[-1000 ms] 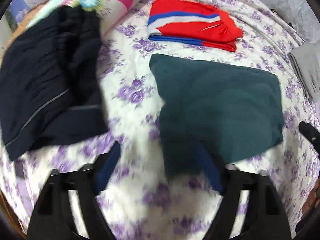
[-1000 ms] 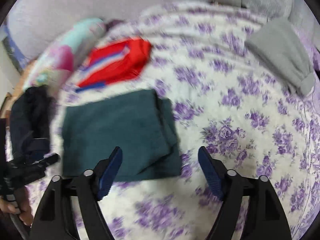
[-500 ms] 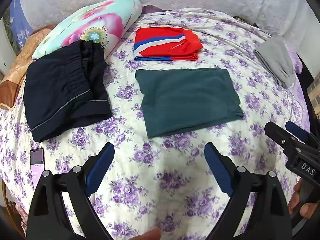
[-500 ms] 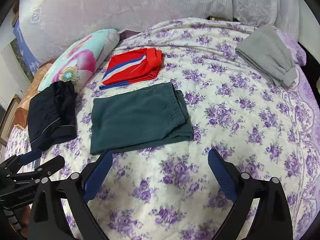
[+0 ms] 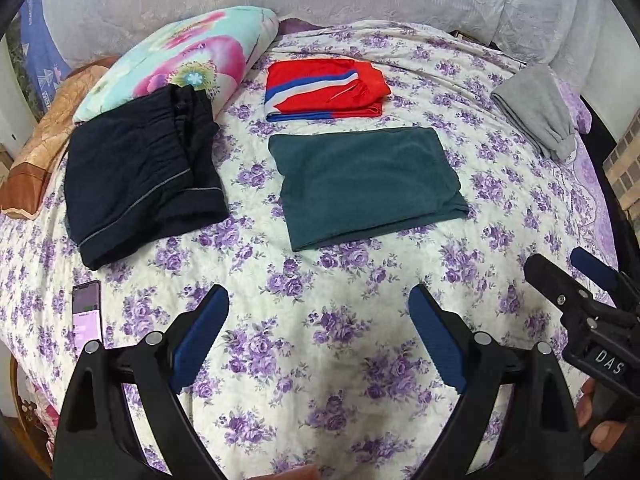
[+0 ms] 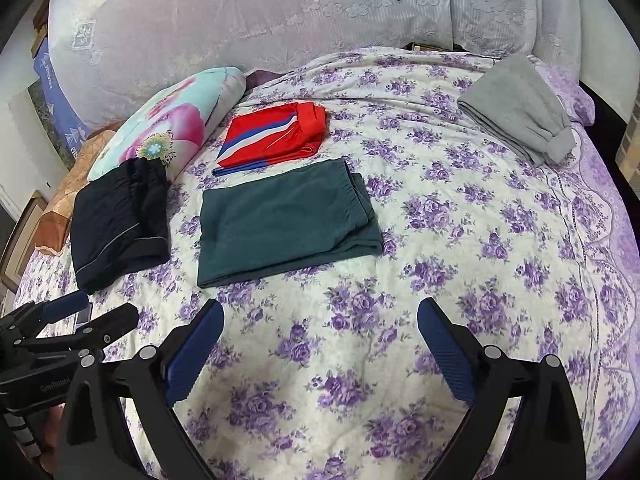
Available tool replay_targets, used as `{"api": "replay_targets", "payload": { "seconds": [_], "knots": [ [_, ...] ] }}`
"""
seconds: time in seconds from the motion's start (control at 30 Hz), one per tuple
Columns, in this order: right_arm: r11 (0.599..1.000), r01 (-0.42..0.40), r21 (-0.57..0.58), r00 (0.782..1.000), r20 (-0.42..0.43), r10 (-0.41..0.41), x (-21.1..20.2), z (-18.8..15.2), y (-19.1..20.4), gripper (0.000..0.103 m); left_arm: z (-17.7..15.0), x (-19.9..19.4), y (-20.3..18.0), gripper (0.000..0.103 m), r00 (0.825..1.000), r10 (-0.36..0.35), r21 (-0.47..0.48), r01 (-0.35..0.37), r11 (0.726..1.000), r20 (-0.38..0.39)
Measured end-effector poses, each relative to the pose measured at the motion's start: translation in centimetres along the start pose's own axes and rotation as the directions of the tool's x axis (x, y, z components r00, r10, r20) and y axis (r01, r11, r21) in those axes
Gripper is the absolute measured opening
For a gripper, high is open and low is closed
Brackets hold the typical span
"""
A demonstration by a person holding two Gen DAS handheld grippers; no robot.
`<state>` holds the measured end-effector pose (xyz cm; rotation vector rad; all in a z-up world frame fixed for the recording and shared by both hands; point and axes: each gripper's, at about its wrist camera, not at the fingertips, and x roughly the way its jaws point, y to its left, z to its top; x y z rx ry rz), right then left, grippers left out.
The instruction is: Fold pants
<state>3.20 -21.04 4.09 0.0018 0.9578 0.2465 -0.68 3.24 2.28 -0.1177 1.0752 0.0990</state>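
Dark green pants (image 5: 366, 182) lie folded flat in a rectangle on the flowered bedspread (image 5: 320, 340); they also show in the right wrist view (image 6: 284, 220). My left gripper (image 5: 318, 316) is open and empty, held above the bedspread well in front of the green pants. My right gripper (image 6: 320, 328) is open and empty, also in front of them. Each gripper shows at the edge of the other's view: the right one (image 5: 576, 280) and the left one (image 6: 92, 312).
Folded red, white and blue pants (image 5: 326, 90) lie behind the green ones. Folded navy pants (image 5: 140, 176) lie at left against a flowered pillow (image 5: 180, 60). Grey pants (image 5: 536, 110) lie at far right. A phone (image 5: 87, 310) lies near the left edge.
Both grippers have pulled back and up from the green pants, which now lie folded and farther off. Both stayed open.
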Motion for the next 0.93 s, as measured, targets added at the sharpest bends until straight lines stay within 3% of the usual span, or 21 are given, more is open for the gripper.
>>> {"api": "replay_targets", "payload": {
  "seconds": [0.33,0.47,0.93],
  "knots": [
    [1.0,-0.012,-0.007,1.0,0.02,0.012,-1.0,-0.5,0.9,0.098,-0.2,-1.7,-0.2,0.089,1.0,0.004,0.011,-0.005,1.0,0.03],
    [1.0,-0.009,-0.005,1.0,0.026,0.009,-1.2,-0.5,0.9,0.098,-0.4,-2.0,-0.1,0.095,0.999,0.018,-0.011,-0.017,1.0,0.046],
    [1.0,-0.015,0.002,1.0,0.012,0.015,-0.6,-0.6,1.1,0.099,-0.4,-1.2,0.0,0.096,0.998,0.059,-0.02,-0.058,0.998,0.021]
  ]
}}
